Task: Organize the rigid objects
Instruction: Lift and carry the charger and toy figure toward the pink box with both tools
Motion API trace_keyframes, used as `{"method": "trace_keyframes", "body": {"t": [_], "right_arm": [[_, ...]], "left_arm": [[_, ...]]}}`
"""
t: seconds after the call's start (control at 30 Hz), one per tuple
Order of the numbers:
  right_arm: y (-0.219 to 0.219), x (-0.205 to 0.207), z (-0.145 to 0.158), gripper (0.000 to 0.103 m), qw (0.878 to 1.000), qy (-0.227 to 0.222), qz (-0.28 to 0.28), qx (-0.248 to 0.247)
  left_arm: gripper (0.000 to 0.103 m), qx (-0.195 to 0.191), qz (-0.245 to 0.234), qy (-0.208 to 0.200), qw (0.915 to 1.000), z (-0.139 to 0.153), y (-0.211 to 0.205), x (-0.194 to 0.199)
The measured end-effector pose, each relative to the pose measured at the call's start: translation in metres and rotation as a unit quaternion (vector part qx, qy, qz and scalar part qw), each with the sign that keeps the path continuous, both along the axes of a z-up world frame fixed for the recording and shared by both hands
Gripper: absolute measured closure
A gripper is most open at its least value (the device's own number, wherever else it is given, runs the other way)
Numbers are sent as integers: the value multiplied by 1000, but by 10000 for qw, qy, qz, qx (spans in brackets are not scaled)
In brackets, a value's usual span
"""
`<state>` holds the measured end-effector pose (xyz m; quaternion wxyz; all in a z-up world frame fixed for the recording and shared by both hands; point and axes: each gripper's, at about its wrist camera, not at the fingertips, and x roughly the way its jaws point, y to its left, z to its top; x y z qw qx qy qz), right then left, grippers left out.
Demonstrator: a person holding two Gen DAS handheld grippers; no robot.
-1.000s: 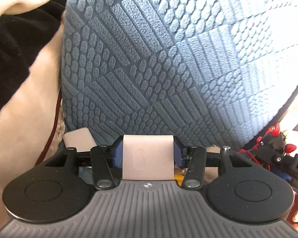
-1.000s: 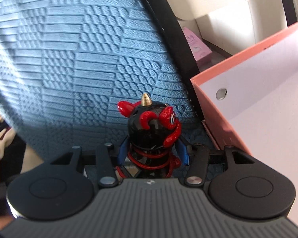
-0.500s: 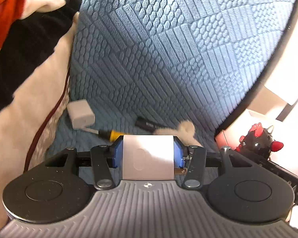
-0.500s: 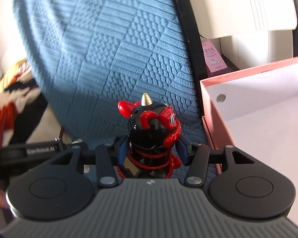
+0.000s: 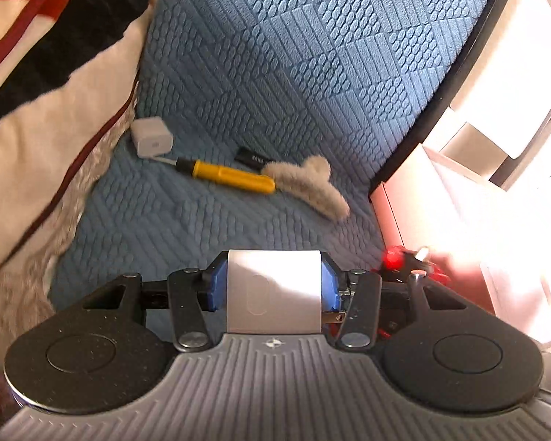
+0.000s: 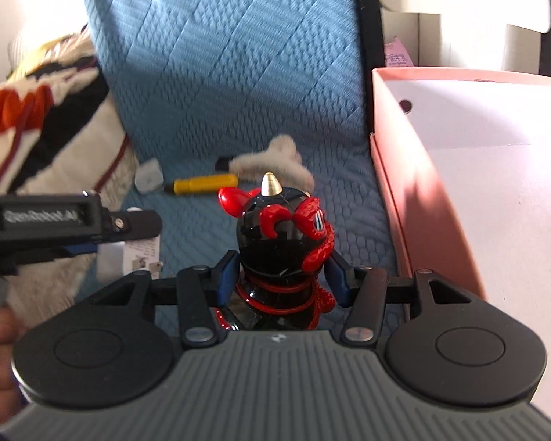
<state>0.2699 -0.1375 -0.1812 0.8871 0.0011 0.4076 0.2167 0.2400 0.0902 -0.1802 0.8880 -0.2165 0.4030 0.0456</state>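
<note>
the left tool was clamped on a white charger block, the right tool clamped on a black-and-red horned figurine. both hung beside the pink box's near wall, over the blue quilted cover. to my eye, each should clear the rim and release low inside. a yellow screwdriver and second charger lay farther from the box.
</note>
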Motion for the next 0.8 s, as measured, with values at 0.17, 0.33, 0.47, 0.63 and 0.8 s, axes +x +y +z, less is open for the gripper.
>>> {"method": "trace_keyframes", "body": {"t": [0.17,0.33,0.47,0.63,0.8], "right_arm": [[9,-4,-13,48,9991,-129,141,-371],[8,-4,-21,48,9985,55,156,-520],[5,-5,-23,49,9987,325,112,-385],[-1,-7,-20,38,9989,379,-39,-258],[-1,-2,-21,26,9989,392,-154,-217]], "left_arm": [[47,-134,267,91,9995,-4,1,-26],[47,-184,335,101,9992,-8,4,-30],[47,-220,301,118,9992,-11,6,-27],[47,-288,283,148,9991,-14,7,-23],[47,-298,300,186,9989,-16,8,-17]]}}
